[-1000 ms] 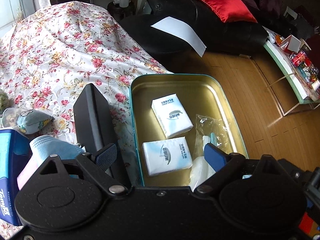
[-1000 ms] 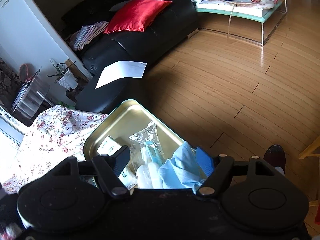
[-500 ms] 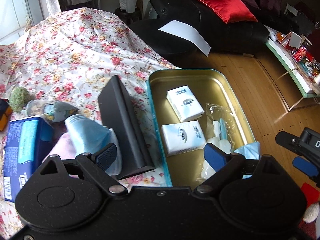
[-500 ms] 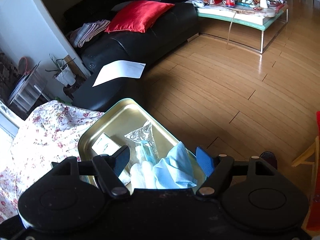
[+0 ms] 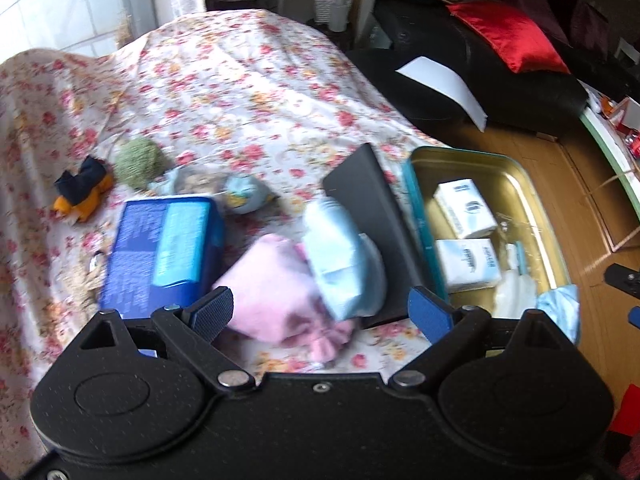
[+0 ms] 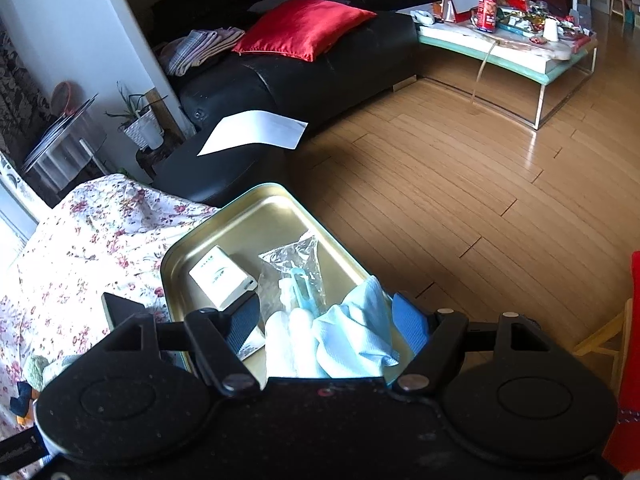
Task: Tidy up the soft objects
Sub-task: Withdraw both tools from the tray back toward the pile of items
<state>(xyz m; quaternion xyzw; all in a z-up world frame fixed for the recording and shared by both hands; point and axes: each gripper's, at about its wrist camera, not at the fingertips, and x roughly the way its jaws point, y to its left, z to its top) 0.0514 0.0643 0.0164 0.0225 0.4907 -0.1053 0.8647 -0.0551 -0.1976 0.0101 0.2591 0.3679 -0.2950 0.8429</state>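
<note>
A gold tin tray with a teal rim [image 5: 476,160] [image 6: 256,216] sits at the edge of the flowered cloth. It holds two white tissue packs [image 5: 466,208], a clear plastic bag [image 6: 296,268], white rolls and a light blue cloth [image 6: 352,336]. My left gripper [image 5: 320,314] is open above a pink cloth [image 5: 276,284] and a light blue sock [image 5: 340,264] on the flowered cloth. My right gripper [image 6: 324,322] is open over the near end of the tray, just above the blue cloth, holding nothing.
A black wedge-shaped object [image 5: 376,216] stands beside the tray. A blue tissue pack [image 5: 164,248], a green ball [image 5: 140,162], a small blue pouch [image 5: 244,194] and an orange-black toy [image 5: 80,192] lie on the flowered cloth [image 5: 240,80]. Black sofa, wooden floor and a glass coffee table lie beyond.
My left gripper has swung left from the tray to over the pink cloth and blue sock. My right gripper has pulled back slightly from the blue cloth lying in the tray.
</note>
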